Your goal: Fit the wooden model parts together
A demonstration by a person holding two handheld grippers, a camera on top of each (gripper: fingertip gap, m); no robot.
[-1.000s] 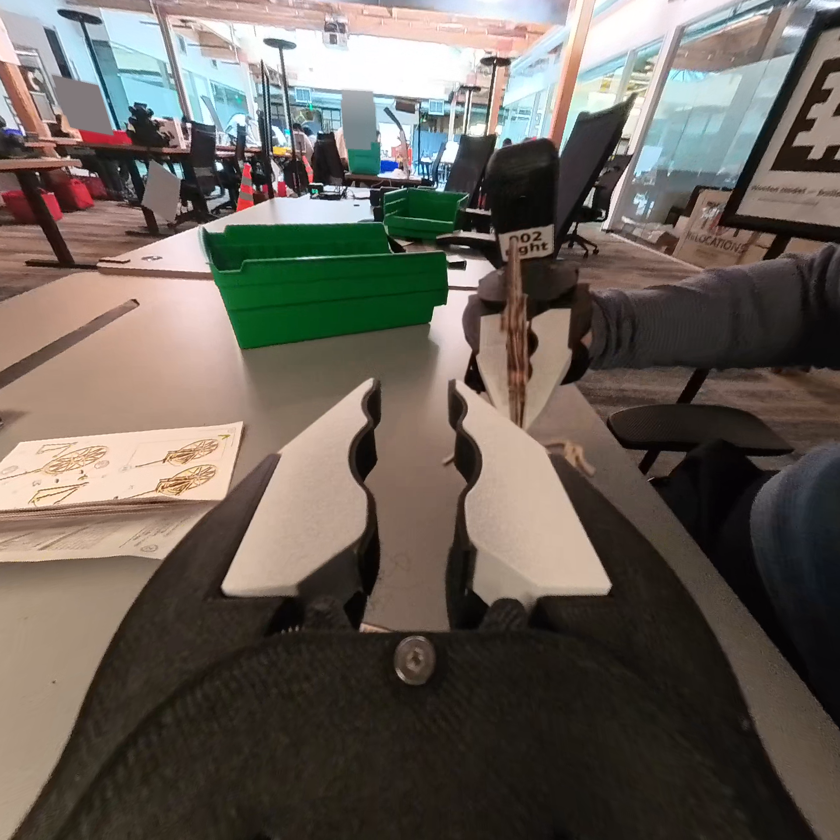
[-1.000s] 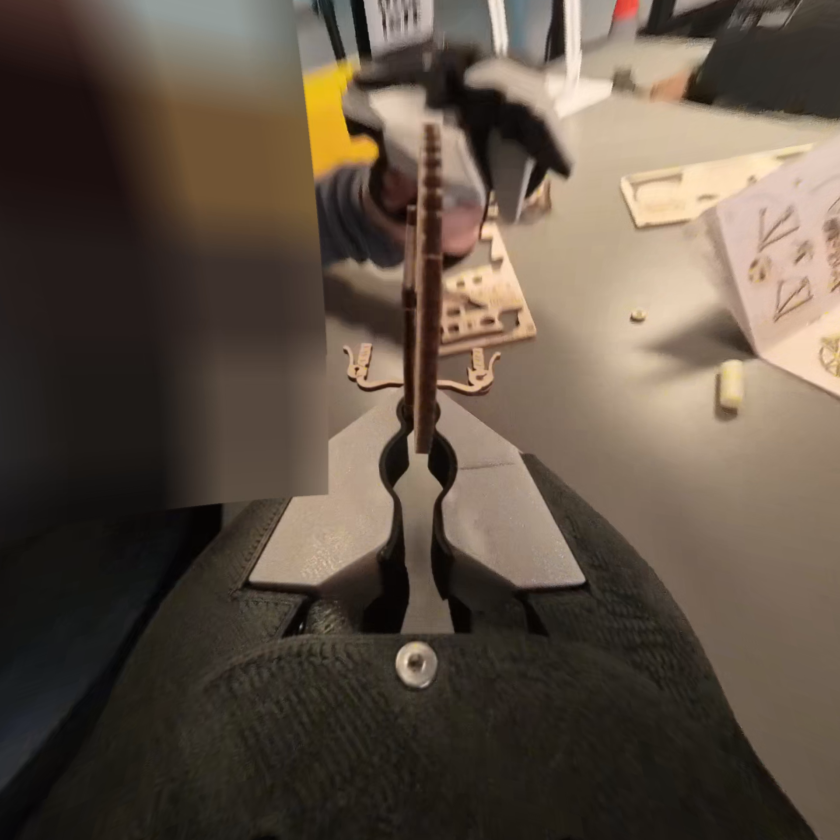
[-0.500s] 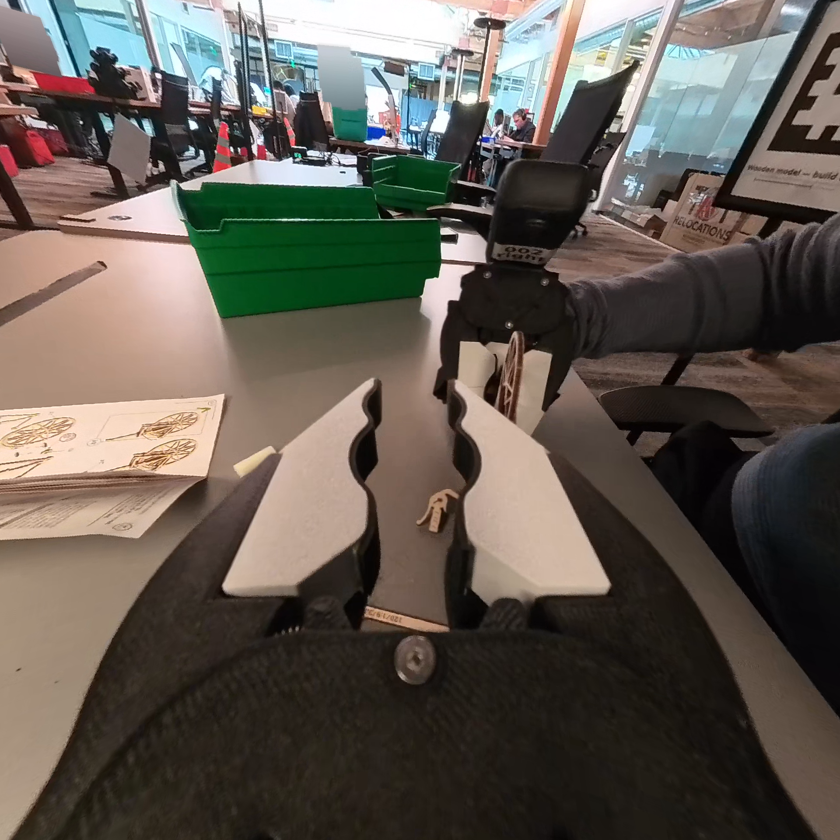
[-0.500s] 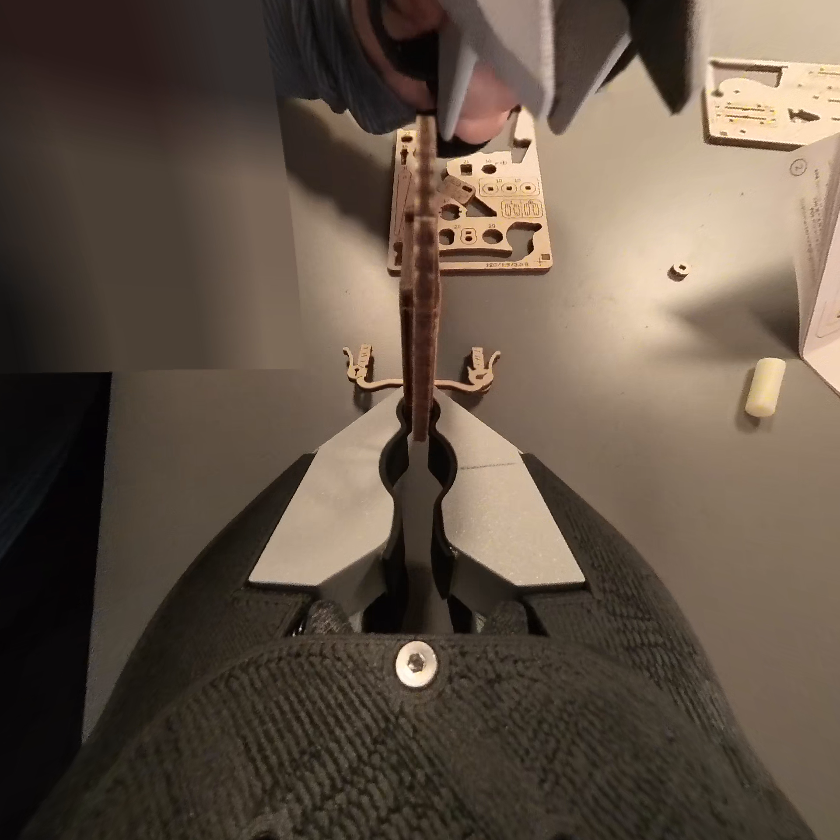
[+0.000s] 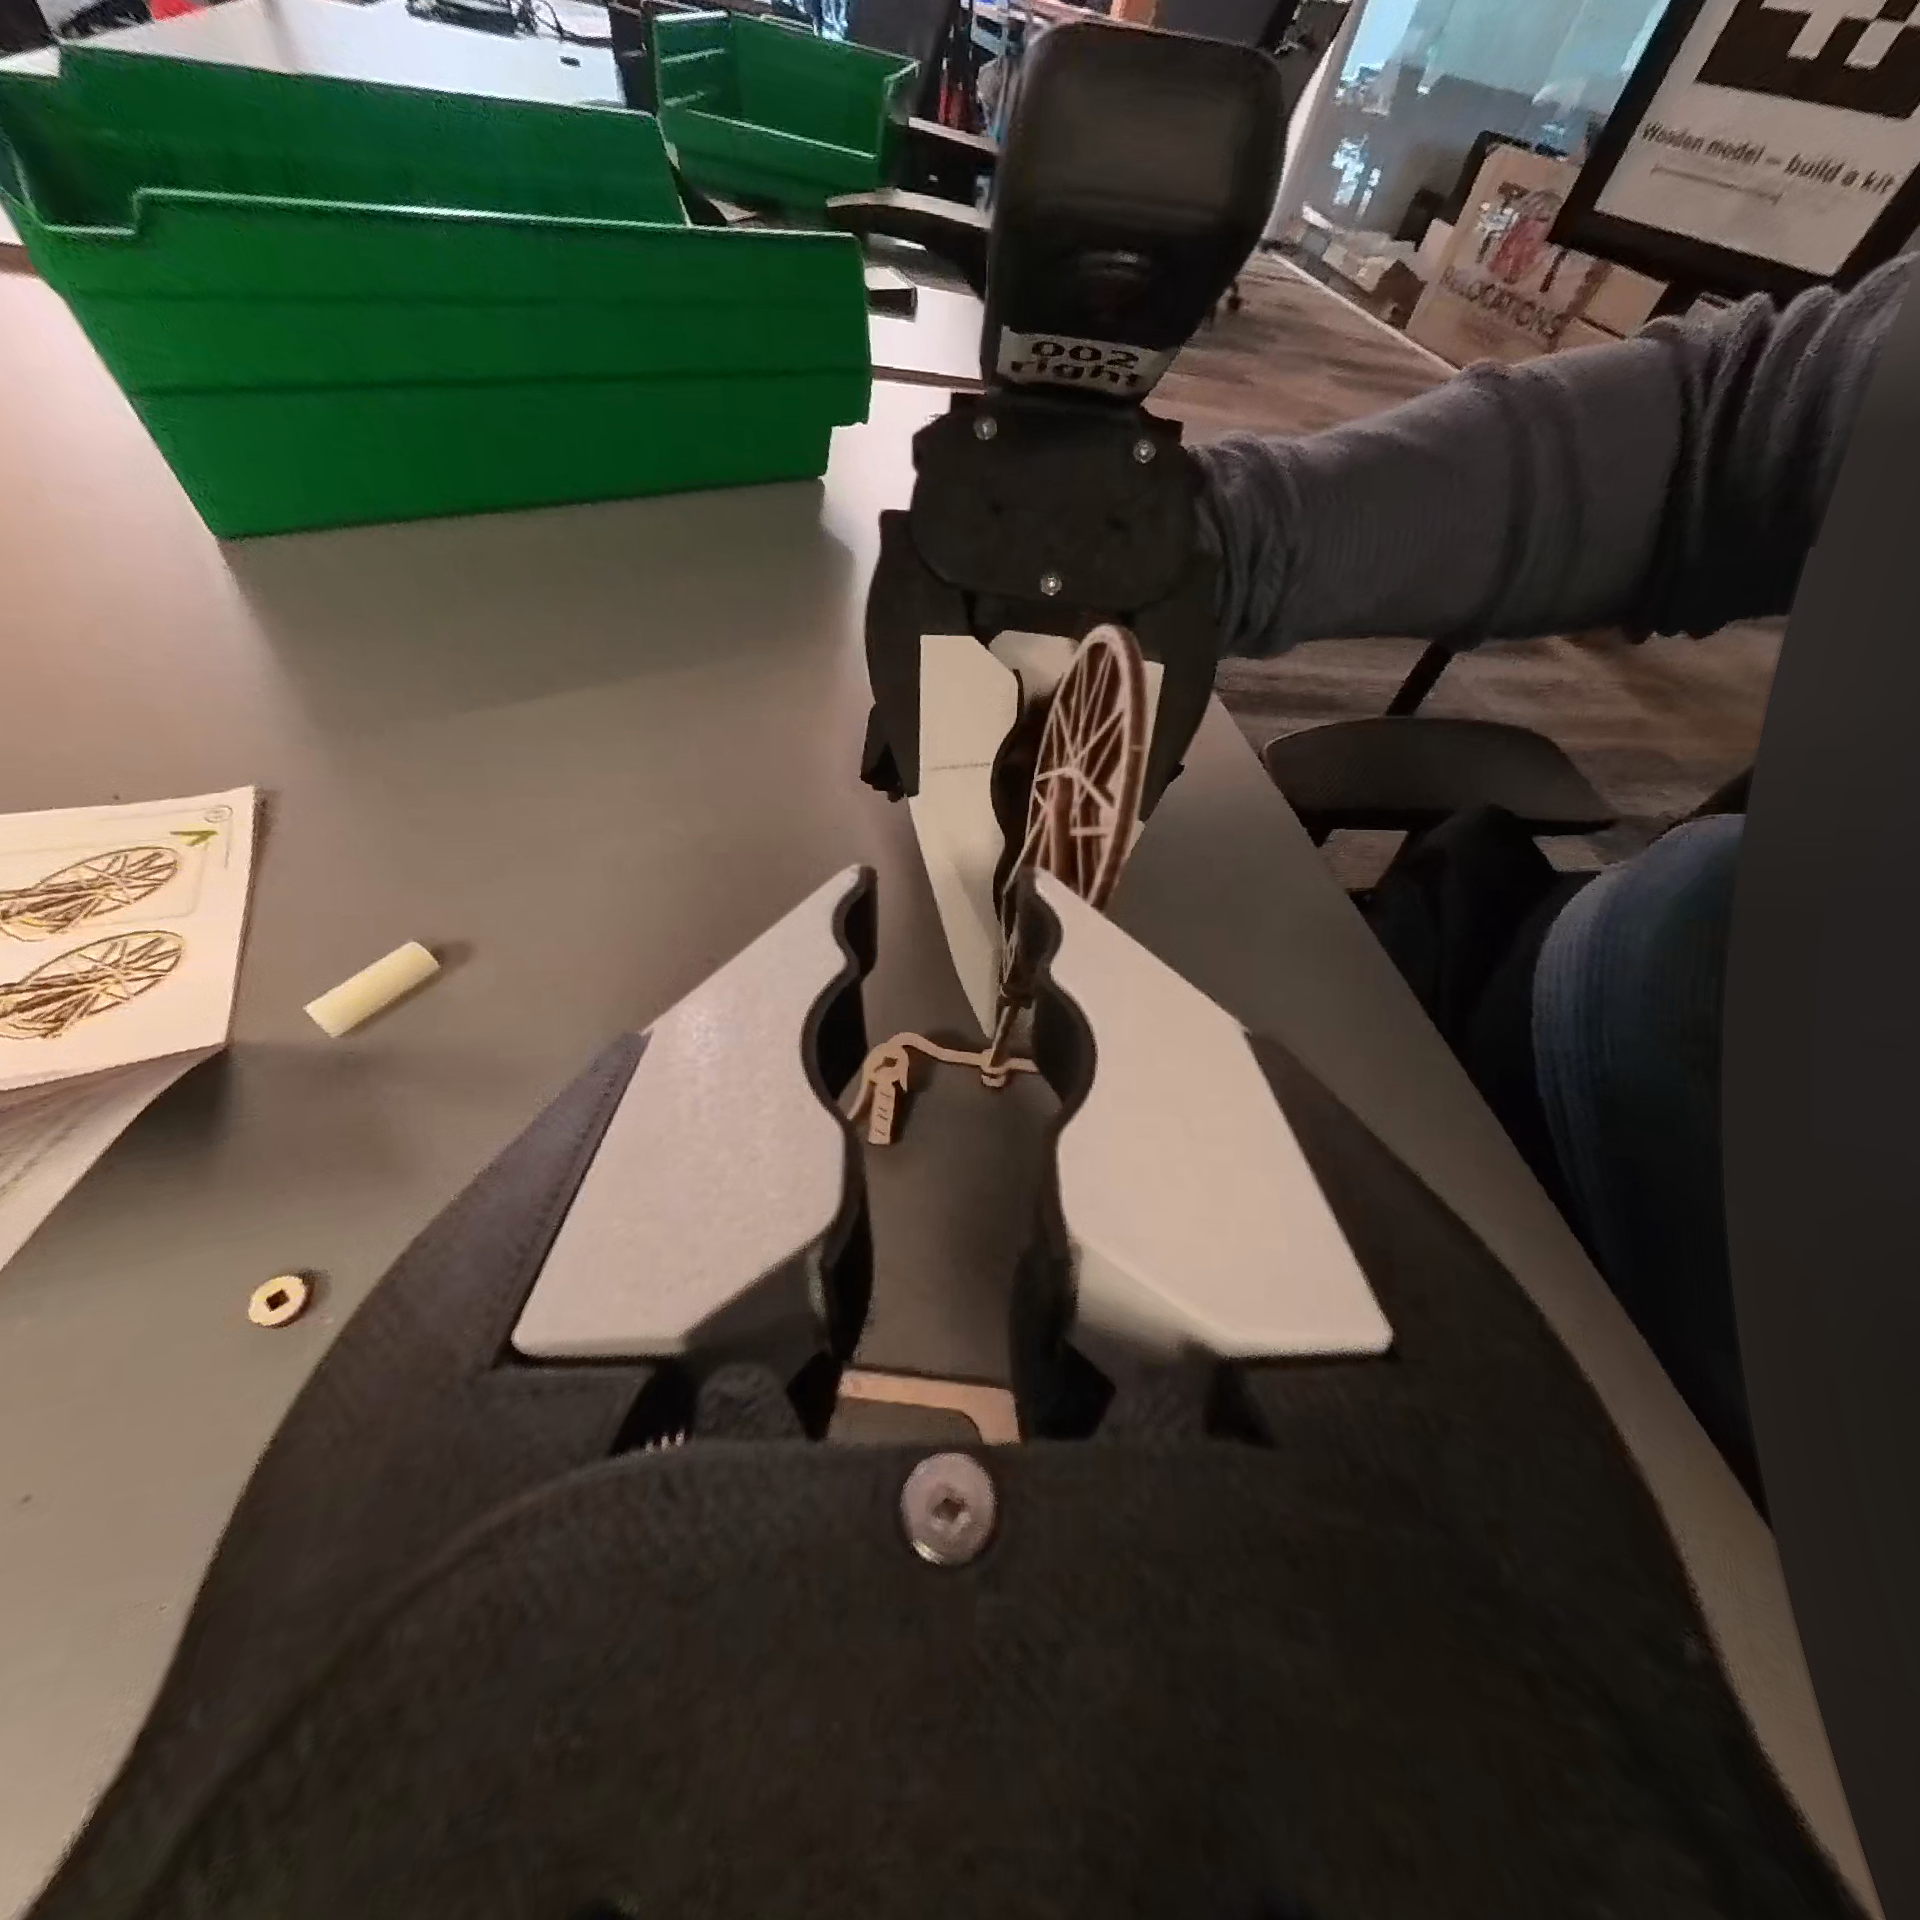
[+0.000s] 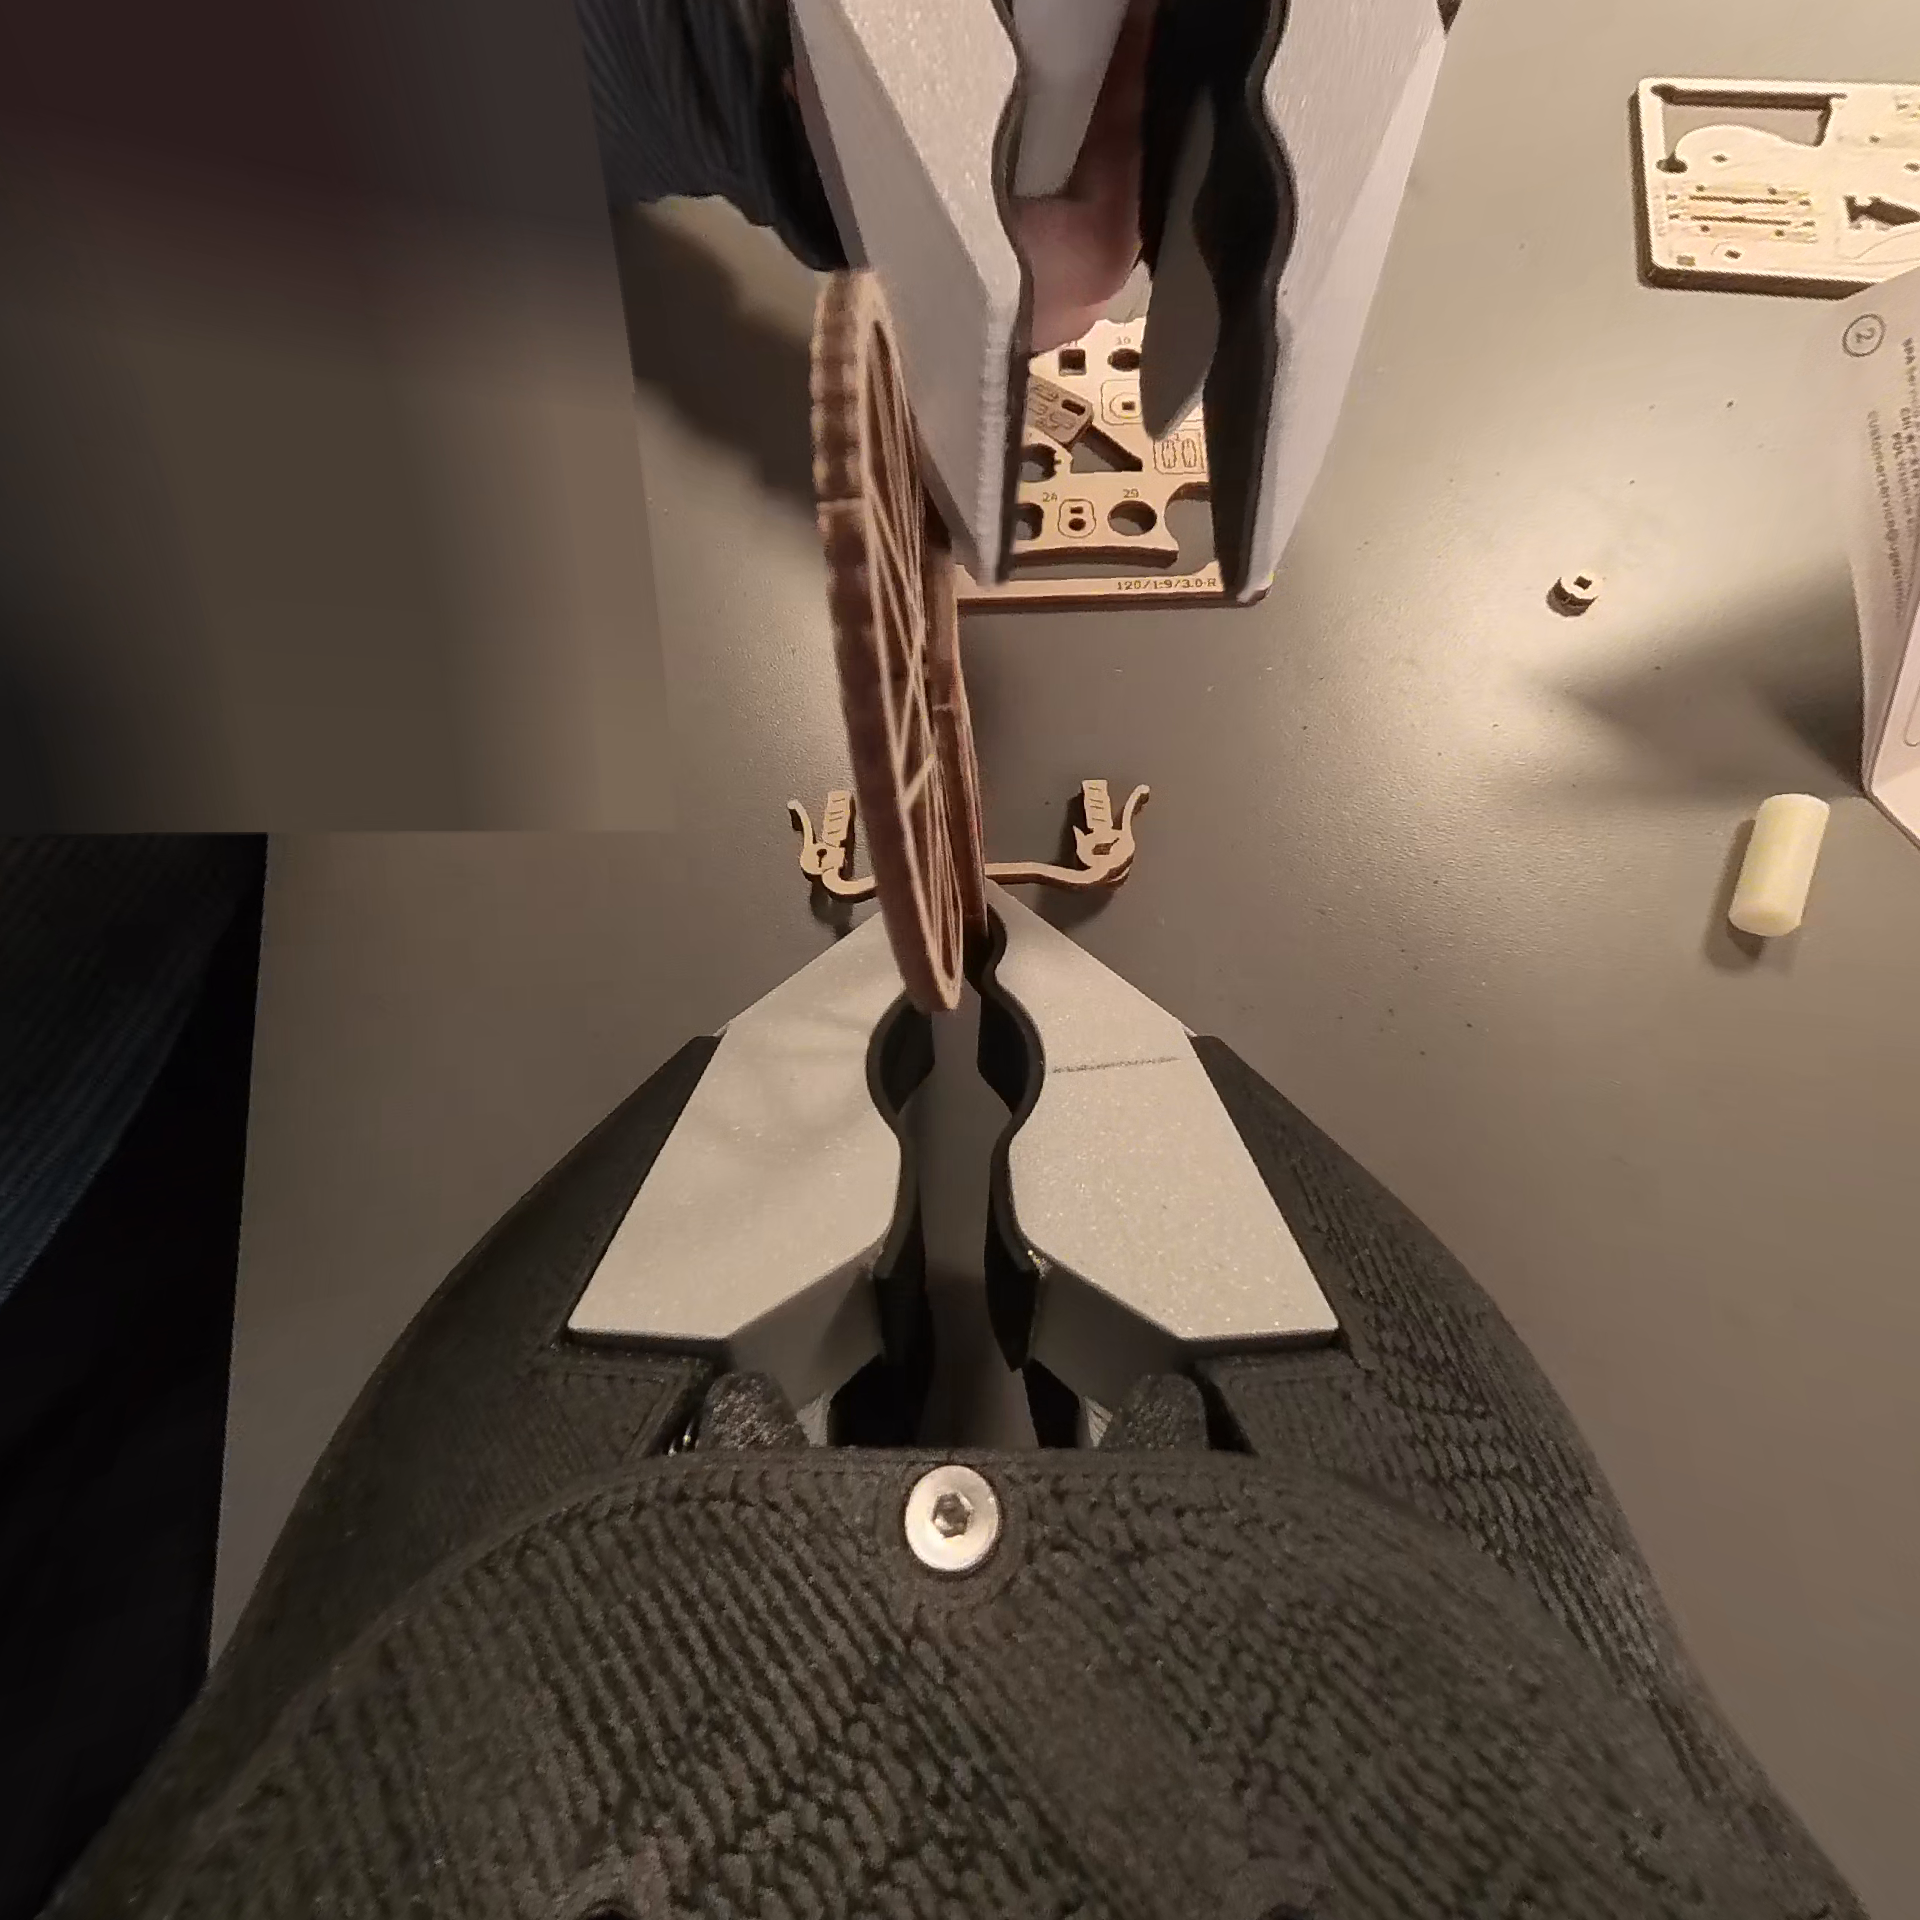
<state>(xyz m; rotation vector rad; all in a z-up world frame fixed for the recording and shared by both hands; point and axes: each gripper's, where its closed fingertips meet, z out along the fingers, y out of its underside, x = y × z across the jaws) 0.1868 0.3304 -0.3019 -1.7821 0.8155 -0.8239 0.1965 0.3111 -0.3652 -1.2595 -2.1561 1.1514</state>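
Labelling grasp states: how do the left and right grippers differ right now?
The right gripper is shut on the spoked wooden wheel, held on edge above the table; the left gripper is open and holds nothing. The left's fingers straddle the flat handlebar piece lying on the table, while the right points down from the far side. Both share the same grey fingers and black body.

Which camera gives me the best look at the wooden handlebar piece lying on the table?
The right wrist view: the handlebar piece lies flat with both curled ends showing, only its middle hidden behind the spoked wheel. The left wrist view shows just one end between that gripper's open jaws.
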